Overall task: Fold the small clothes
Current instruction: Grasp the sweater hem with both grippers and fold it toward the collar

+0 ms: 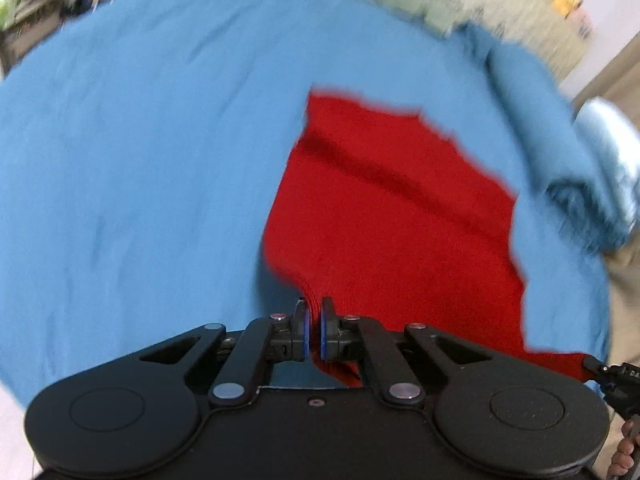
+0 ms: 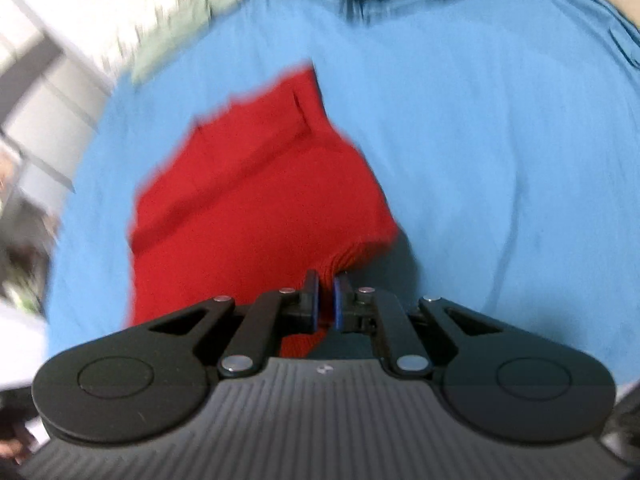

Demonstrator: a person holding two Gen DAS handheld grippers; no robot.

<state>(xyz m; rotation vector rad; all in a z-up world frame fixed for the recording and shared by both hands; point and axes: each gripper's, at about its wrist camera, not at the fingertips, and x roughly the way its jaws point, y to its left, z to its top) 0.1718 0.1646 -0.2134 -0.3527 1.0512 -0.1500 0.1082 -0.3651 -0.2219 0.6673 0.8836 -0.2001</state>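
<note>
Left wrist view shows my left tongs point(image 1: 314, 330) clamped on a corner of the red knit garment point(image 1: 384, 216), its ribbed edge bunched between the blue pads. My right tongs point(image 2: 326, 300) are likewise pinched on the opposite near corner, visible at the frame's right edge too. Most of the garment lies on the blue sheet point(image 1: 140, 140), with only the near edge raised. I judge I'm holding both corners so that edge comes up evenly for a fold away from me. A folded blue cloth point(image 1: 580, 184) lies near, clear of the fold.
</note>
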